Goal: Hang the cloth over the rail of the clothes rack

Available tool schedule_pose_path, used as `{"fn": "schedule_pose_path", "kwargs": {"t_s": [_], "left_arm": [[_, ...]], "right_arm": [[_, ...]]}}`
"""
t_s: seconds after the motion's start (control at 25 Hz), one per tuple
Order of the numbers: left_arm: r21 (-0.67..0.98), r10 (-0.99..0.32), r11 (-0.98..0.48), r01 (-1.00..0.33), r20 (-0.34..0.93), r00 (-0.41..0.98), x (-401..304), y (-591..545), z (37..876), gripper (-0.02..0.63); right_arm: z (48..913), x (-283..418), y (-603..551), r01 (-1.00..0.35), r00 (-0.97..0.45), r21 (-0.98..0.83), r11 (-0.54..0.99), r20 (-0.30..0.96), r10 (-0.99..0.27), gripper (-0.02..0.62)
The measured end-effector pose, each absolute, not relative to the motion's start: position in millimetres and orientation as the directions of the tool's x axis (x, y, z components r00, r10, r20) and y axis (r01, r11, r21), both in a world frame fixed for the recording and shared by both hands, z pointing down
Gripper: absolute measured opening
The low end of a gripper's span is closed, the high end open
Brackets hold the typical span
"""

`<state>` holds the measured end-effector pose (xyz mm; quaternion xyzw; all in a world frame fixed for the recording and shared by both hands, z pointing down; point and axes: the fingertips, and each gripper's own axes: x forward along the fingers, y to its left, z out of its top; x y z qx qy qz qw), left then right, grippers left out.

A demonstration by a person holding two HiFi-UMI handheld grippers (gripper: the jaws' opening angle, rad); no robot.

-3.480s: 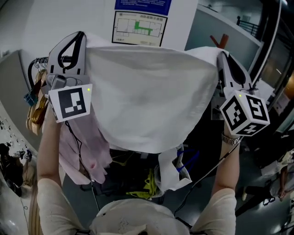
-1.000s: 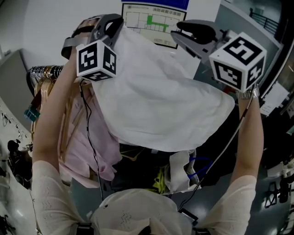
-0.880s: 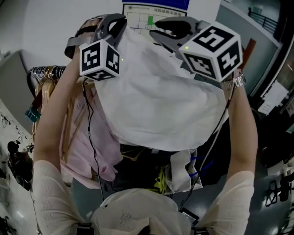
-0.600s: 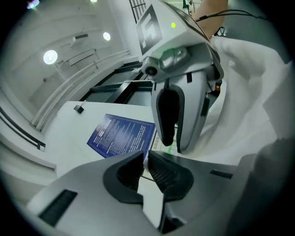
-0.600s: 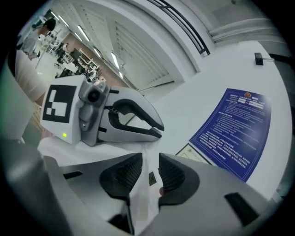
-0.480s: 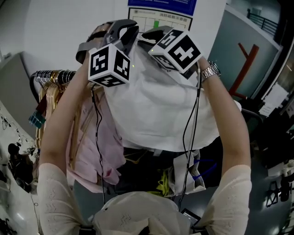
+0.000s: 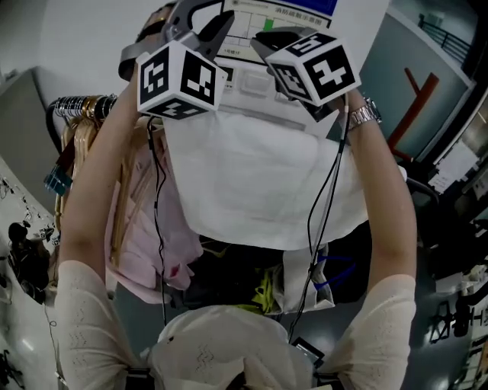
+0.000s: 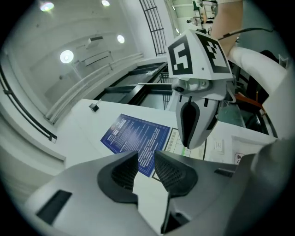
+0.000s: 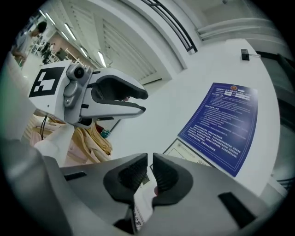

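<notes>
The white cloth hangs in a broad fold below both raised grippers. In the right gripper view my right gripper is shut on the cloth's upper edge, with a small printed label showing there. My left gripper has just been opening. Its pads stand apart and press on nothing; whether the white strip low in the gap is cloth or wall I cannot tell. In the head view the left gripper and the right gripper are almost side by side, up high. The rack's chrome rail lies lower left of them.
Wooden hangers with a pink garment crowd the rail. A white wall with a blue notice and a floor plan is straight ahead. Bags and cables lie under the cloth.
The right gripper has swung left to meet the left one, folding the spread cloth narrower. Both grippers have risen, and the left jaws have parted.
</notes>
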<state>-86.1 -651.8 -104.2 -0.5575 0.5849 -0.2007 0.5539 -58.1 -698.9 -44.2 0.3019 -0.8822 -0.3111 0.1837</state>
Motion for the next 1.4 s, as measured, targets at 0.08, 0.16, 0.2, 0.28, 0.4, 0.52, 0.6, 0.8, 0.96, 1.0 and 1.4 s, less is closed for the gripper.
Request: {"fn": "schedule_pose_path", "kwargs": {"t_s": [0.08,0.16,0.2,0.28,0.4,0.52,0.6,0.8,0.96,1.0,1.4], "left_arm": [[-0.839,-0.873,0.297,-0.456,-0.433,0.227,-88.1,-640.2,-115.2,0.1],[-0.831,-0.882,0.279,-0.481,-0.42,0.213,-88.9,-625.9,-121.7,0.1],[-0.827,-0.889,0.27,-0.494,-0.411,0.202,-89.1,-617.5,-123.0,0.1],[-0.819,-0.901,0.265,-0.51,-0.398,0.172,-90.5,-596.7,-122.1,0.1],[-0.796,-0.909,0.248,-0.552,-0.388,0.151,-92.0,-561.5,-112.0,0.1],[-0.769,-0.91,0.17,-0.616,-0.362,0.2,-85.2,-538.7,-87.1,0.1],[-0.745,-0.904,0.136,-0.654,-0.363,0.225,-80.9,-527.8,-72.1,0.1],[-0.582,-0.868,0.138,-0.802,-0.461,0.185,-82.0,-496.1,-34.1,0.1],[-0.42,-0.924,0.051,-0.906,-0.364,0.117,-99.3,-499.0,34.0,0.1],[-0.394,-0.941,0.038,-0.919,-0.324,0.1,-106.2,-503.2,49.4,0.1],[0.01,-0.97,-0.195,-0.981,-0.149,0.191,-132.2,-547.0,115.8,0.1]], "right_arm": [[-54.4,-55.2,-694.8,-0.446,-0.758,0.648,0.618,0.093,-0.645,0.032],[-66.7,-49.1,-689.3,-0.484,-0.765,0.623,0.615,0.04,-0.642,0.032],[-73.5,-45.3,-685.0,-0.5,-0.769,0.608,0.616,0.014,-0.639,0.032],[-88.8,-37.0,-669.9,-0.525,-0.78,0.582,0.621,-0.037,-0.625,0.032],[-113.1,-20.3,-626.9,-0.552,-0.795,0.556,0.621,-0.126,-0.593,0.032],[-116.8,-9.1,-569.0,-0.535,-0.817,0.605,0.59,-0.19,-0.545,0.032],[-109.7,-7.3,-532.1,-0.516,-0.834,0.63,0.58,-0.214,-0.509,0.032],[-48.3,26.1,-488.1,-0.613,-0.785,0.522,0.593,-0.323,-0.529,0.034],[25.7,86.2,-492.3,-0.759,-0.631,0.445,0.476,-0.322,-0.706,0.054],[39.9,101.1,-494.5,-0.783,-0.602,0.409,0.469,-0.309,-0.736,0.086],[76.2,247.1,-521.5,-0.946,-0.323,0.133,0.296,-0.286,-0.902,0.11]]}}
